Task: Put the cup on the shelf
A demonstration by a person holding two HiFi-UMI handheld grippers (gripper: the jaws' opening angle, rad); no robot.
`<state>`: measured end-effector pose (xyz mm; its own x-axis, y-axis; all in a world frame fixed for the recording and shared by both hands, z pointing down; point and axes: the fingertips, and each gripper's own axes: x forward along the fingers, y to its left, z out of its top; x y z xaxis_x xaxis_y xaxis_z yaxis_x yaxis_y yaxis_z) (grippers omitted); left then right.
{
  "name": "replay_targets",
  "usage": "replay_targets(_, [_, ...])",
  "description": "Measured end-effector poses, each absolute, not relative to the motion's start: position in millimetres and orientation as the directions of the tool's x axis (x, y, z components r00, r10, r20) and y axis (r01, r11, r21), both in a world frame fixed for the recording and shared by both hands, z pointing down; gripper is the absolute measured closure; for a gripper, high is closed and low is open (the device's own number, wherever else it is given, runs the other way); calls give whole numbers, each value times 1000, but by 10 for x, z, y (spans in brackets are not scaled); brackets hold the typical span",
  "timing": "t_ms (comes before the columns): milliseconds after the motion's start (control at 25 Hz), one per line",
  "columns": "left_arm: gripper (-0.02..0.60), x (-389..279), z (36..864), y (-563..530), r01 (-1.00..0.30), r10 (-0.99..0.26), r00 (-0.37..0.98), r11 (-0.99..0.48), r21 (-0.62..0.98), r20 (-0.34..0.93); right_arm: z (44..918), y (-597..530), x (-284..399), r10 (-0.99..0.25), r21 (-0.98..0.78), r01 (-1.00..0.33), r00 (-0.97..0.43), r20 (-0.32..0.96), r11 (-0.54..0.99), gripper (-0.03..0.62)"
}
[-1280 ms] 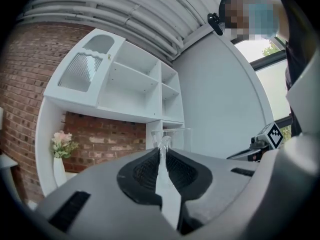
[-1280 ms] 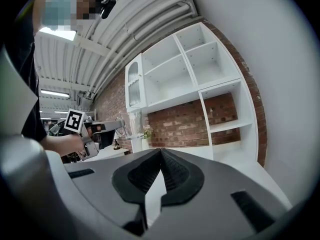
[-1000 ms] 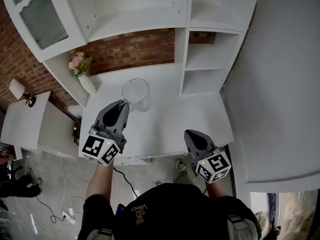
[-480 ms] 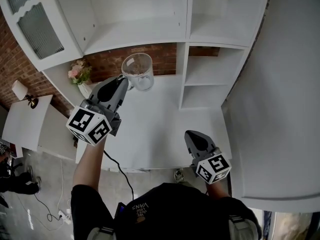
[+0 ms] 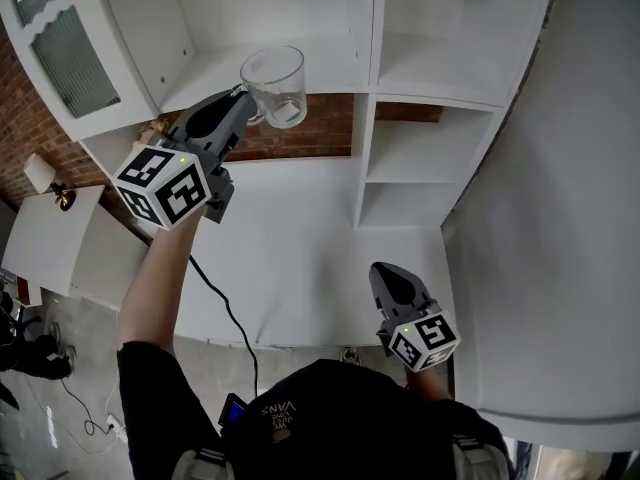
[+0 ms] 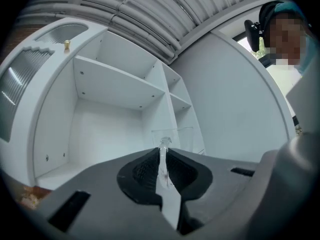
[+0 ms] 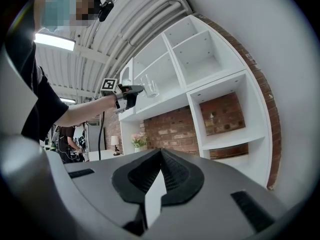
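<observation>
Change: the cup (image 5: 275, 83) stood on the bench (image 5: 300, 258) a second ago; it has since been carried up and away from the person and now hangs in the air at the front edge of the wide shelf (image 5: 250, 63).
Cup: clear glass, empty, roughly upright, not yet resting on anything.
Left tongs (image 5: 243, 96): pinching the cup's handle between the pads, the glass body just beyond the tips, arm stretched up.
Right tongs (image 5: 385, 273): pressed together with nothing in them, low over the bench's near right edge, where they were a second ago.
Meaning for the task: the lift looks done; what is probably left is to move the cup in over the shelf board, lower it and let go.
Shelf: white, bare, with open space behind the cup.
Bench: white, now bare where the cup stood.
Room: brick wall (image 5: 320, 128) behind the unit, a ribbed-glass cabinet door (image 5: 60, 48) at upper left, a small lamp (image 5: 38, 173) on a side table, a cable (image 5: 225, 308) trailing from the left tongs.
</observation>
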<state>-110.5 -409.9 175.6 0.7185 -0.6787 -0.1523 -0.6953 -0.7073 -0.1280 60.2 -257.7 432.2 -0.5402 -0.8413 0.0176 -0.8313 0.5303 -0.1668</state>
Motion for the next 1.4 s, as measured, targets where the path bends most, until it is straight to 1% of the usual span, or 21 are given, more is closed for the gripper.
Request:
replay_targets(360, [551,-1041,1514,-4555,-737,-725,675,-666,-110,-136,4347,-2762,802,-852,-186,-838,-524,6,514,594])
replay_targets(1000, [551,-1046,1698,-5066,-797,-797,602,-597,-98,-40,4333,-2951,1029,-862,-192,-846,-507,-4,498,594])
replay_targets(1400, [551,-1095,1738,-5351,-839,-844,536,-534,-100,8,4360,-3020,1025,-854,-192,-839,-520,6,510,594])
